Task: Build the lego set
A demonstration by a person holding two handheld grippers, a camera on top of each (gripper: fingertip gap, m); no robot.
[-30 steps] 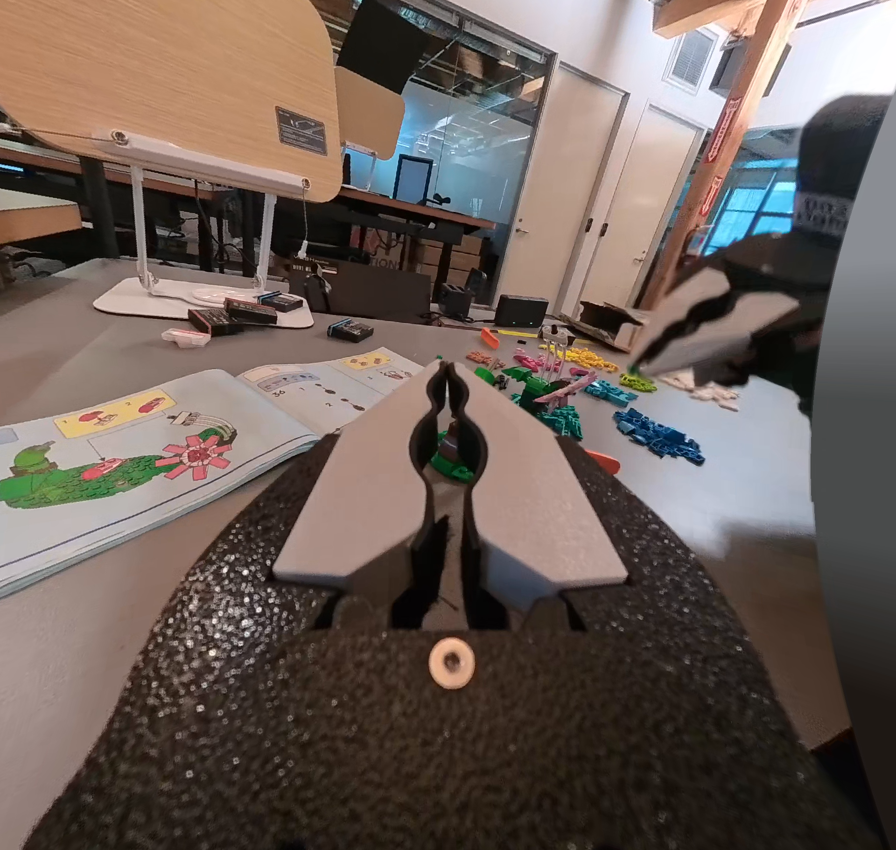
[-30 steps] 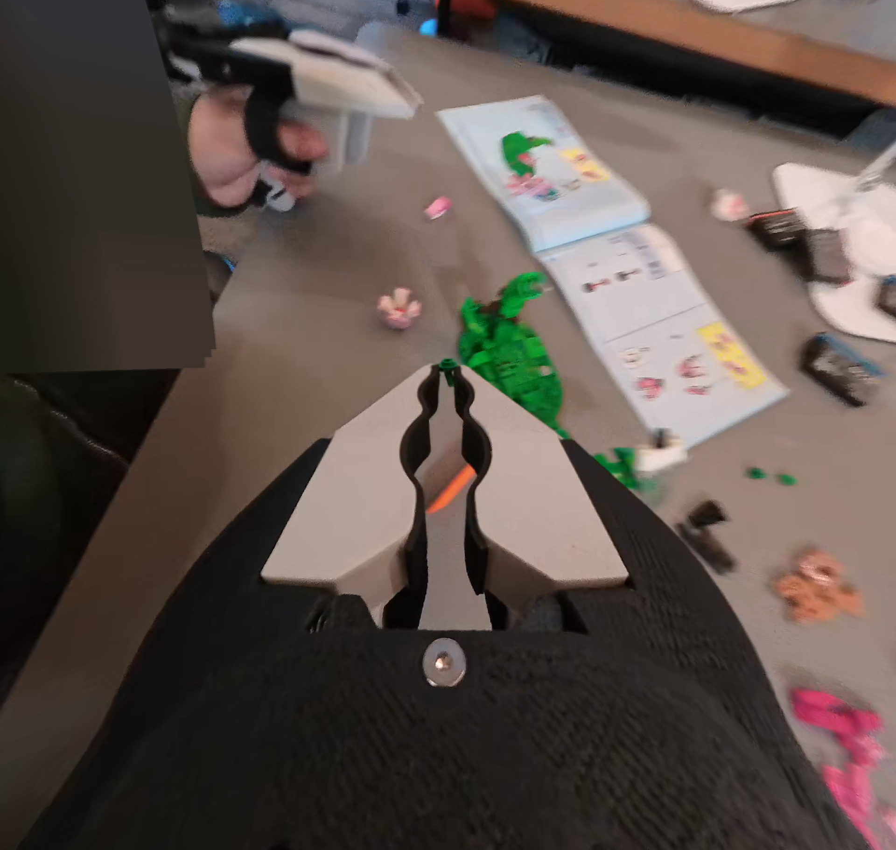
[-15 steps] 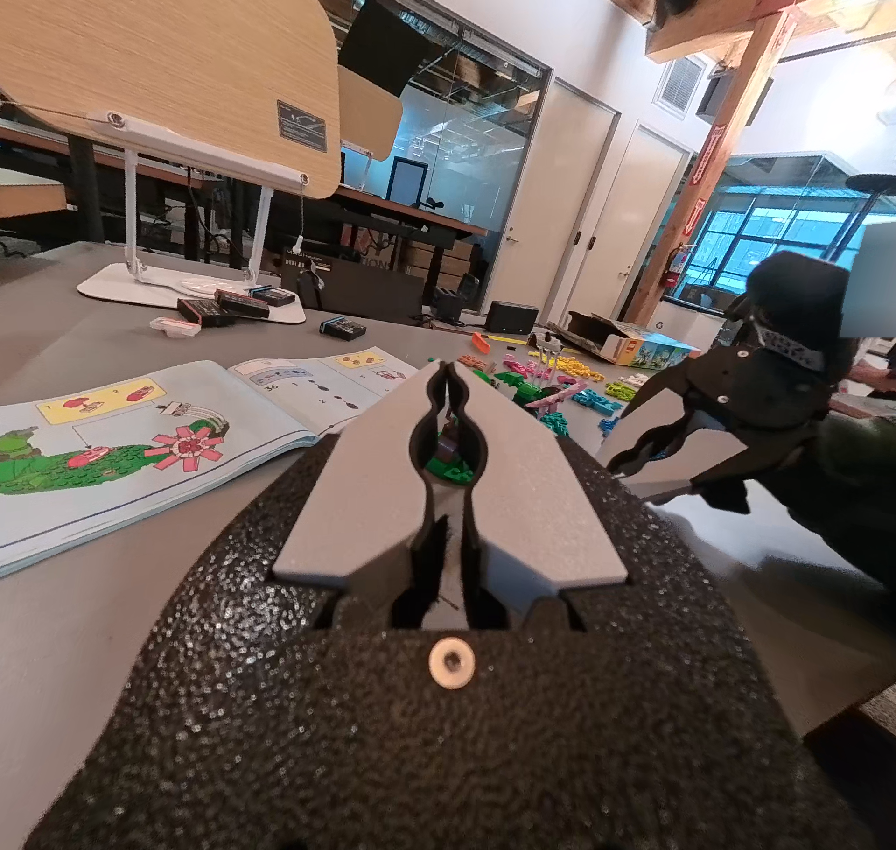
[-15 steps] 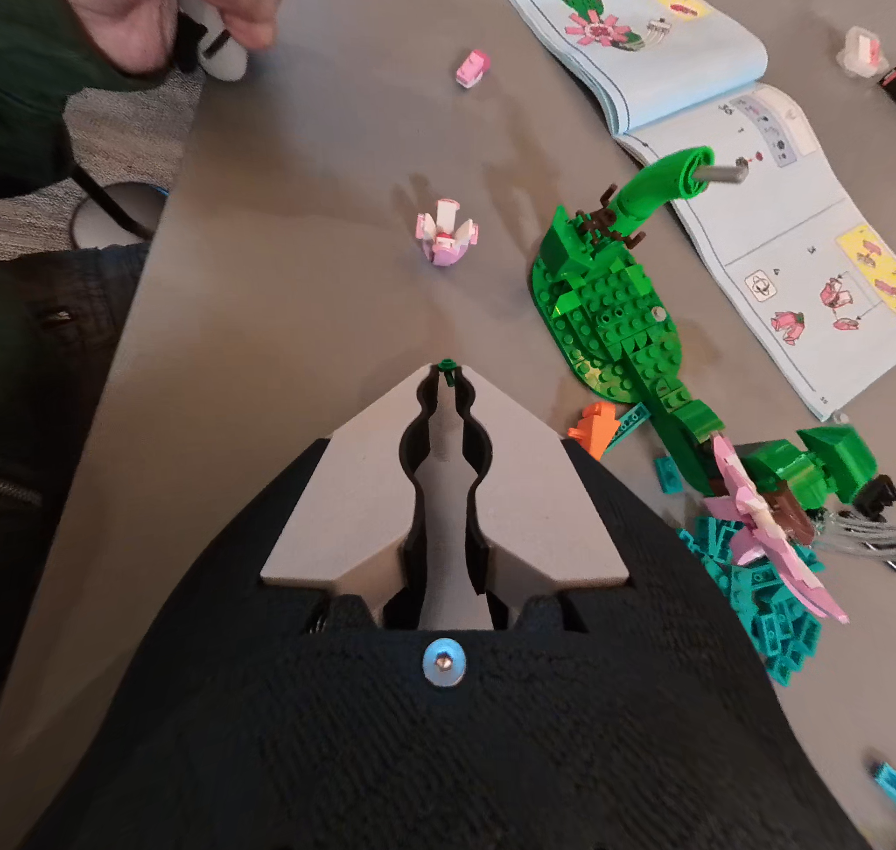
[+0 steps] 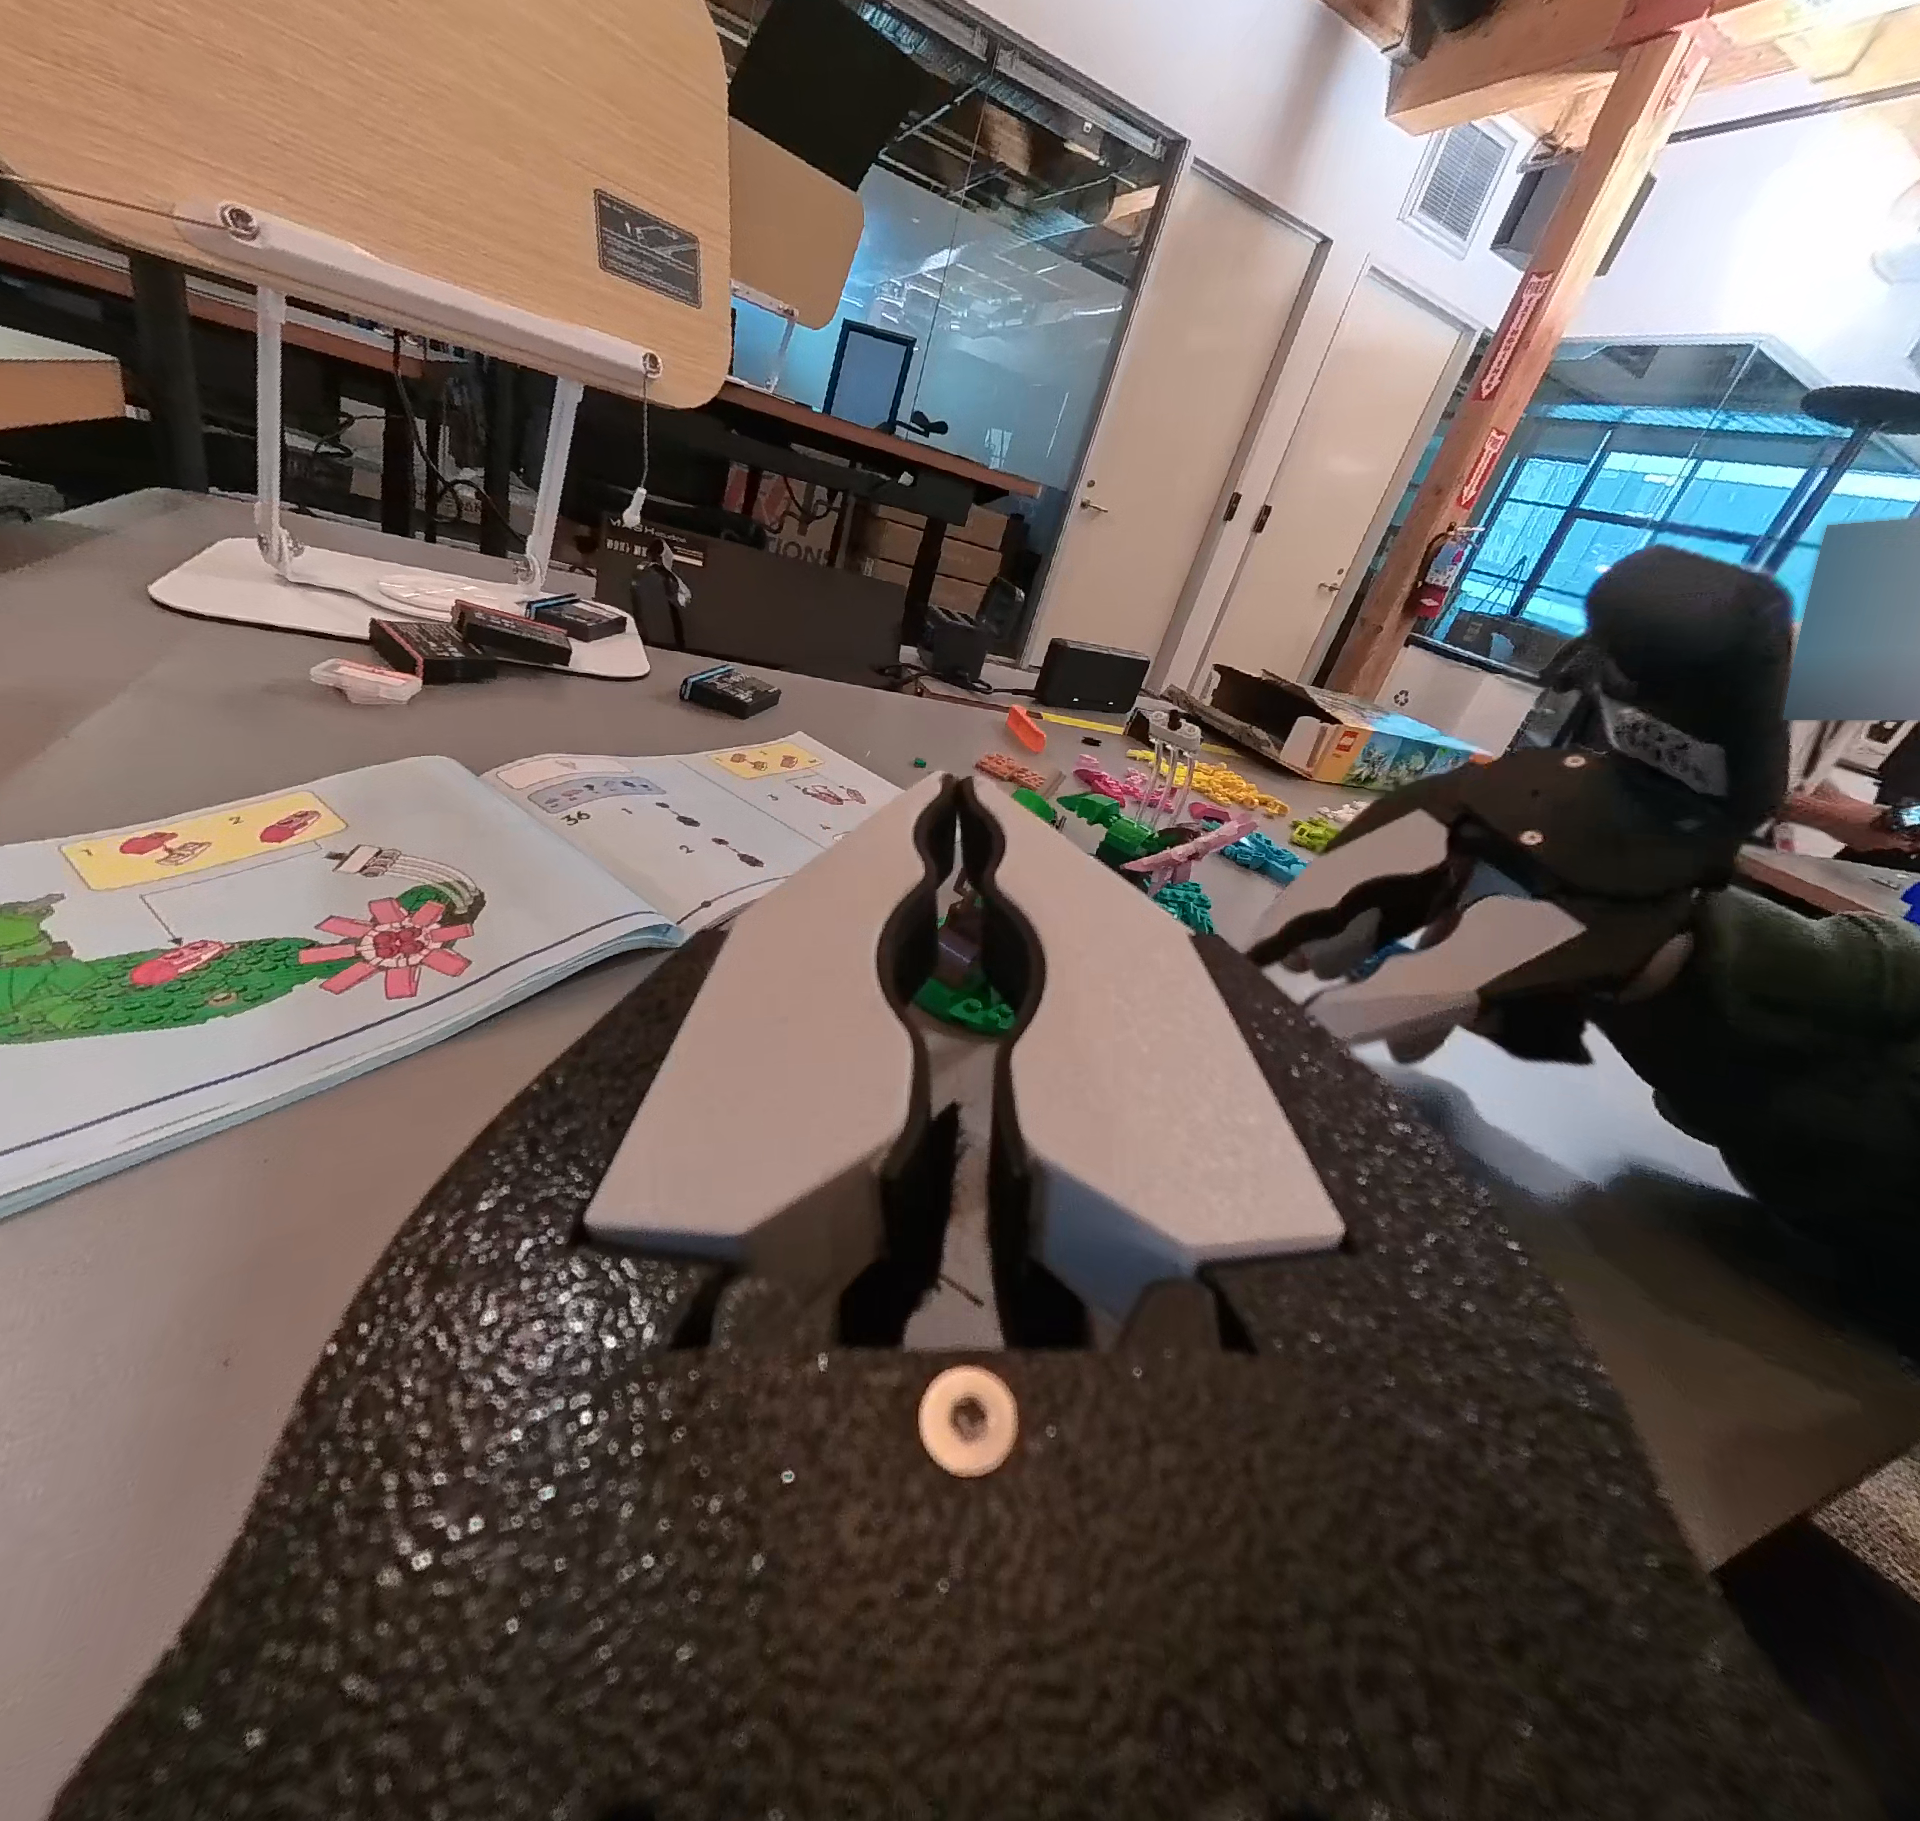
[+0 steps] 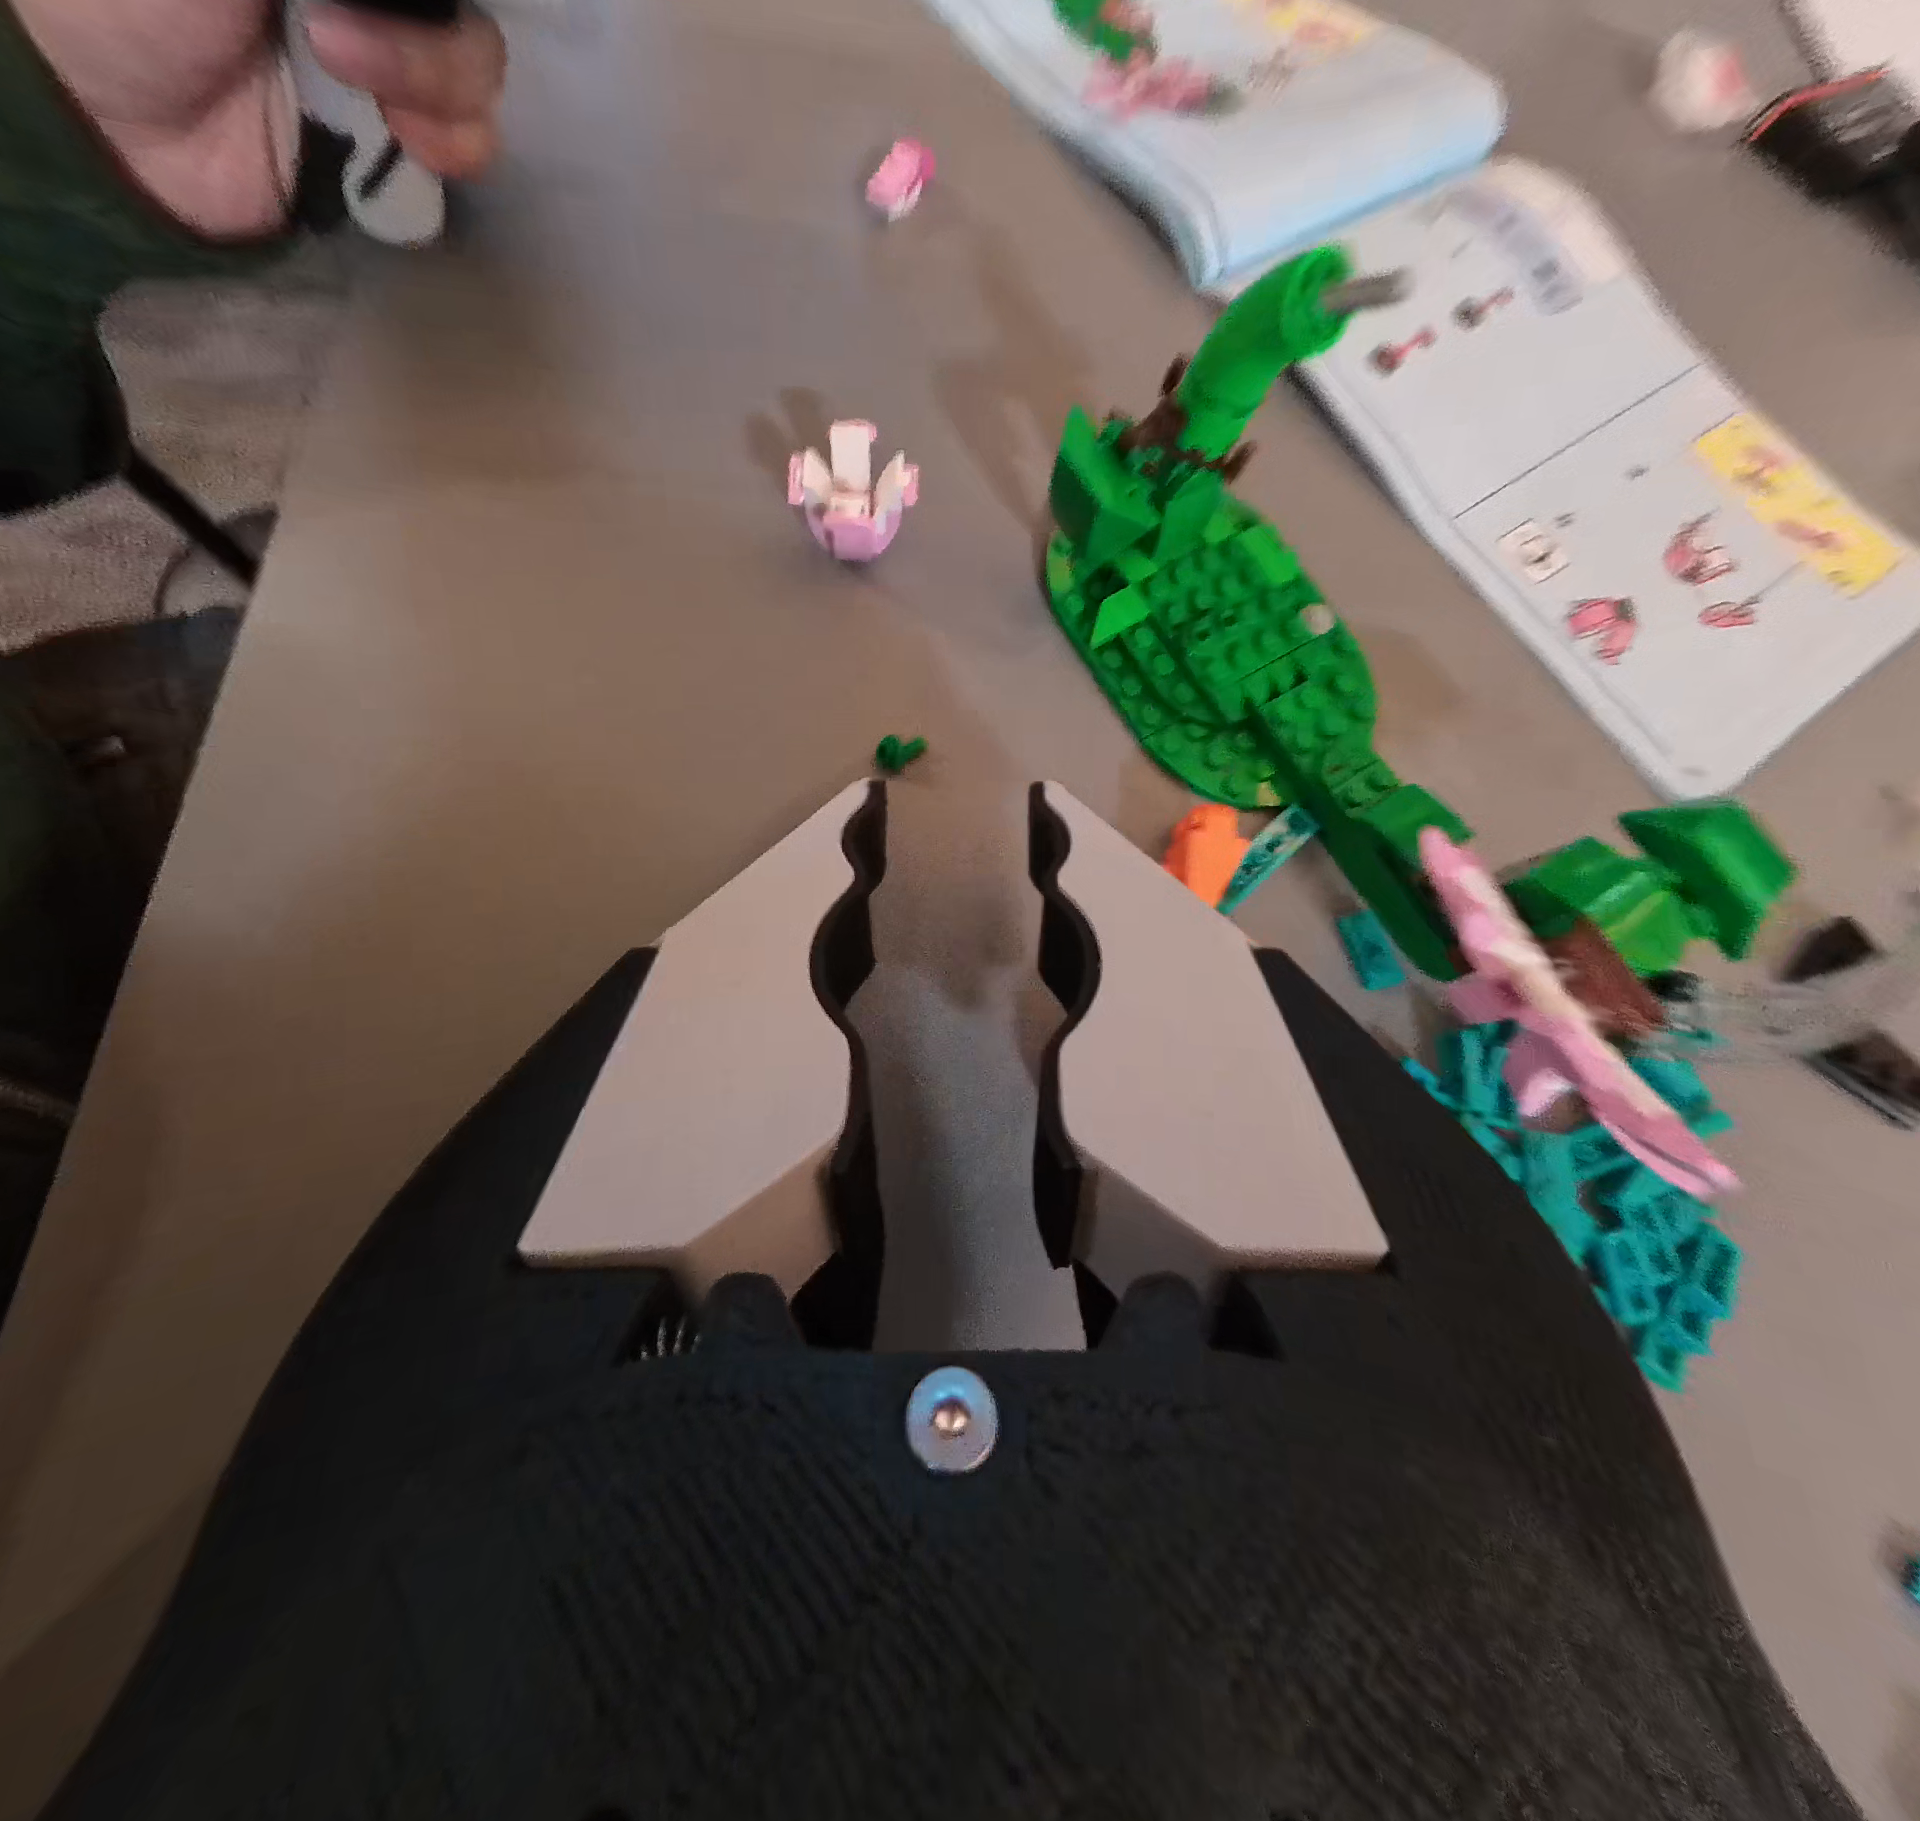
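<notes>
Right now the green leaf build (image 6: 1205, 628) lies flat on the grey table (image 6: 540, 691) in my right wrist view, just right of my fingers. Its long axis runs diagonally, from the pink flower (image 6: 1558, 1023) at the near right end up to the curved green stem (image 6: 1262, 337) at the far end; the stem's tip points toward the open instruction booklet (image 6: 1621, 483), and its grey end overlaps the page edge.

My right gripper (image 6: 956, 784) stands partly open, a clear gap between the tips, with nothing held. A tiny green piece (image 6: 899, 751) lies on the table just beyond my left fingertip; the blur keeps me from telling whether it touches. A small pink bud (image 6: 852, 509) sits farther ahead, well apart from the leaf build. A heap of teal bricks (image 6: 1621, 1221) lies under and beside the flower, with an orange piece (image 6: 1205, 852) by the leaf's near edge.

My left gripper (image 5: 954, 782) has its tips pressed together, and I see nothing clamped between them; green bricks show through the gap behind the tips. The booklet (image 5: 312, 919) lies open to its left, with printed step pictures. A wooden board (image 5: 364, 109) on a white stand carries a dark label, and a lego box (image 5: 1361, 743) lies at the far table edge.
</notes>
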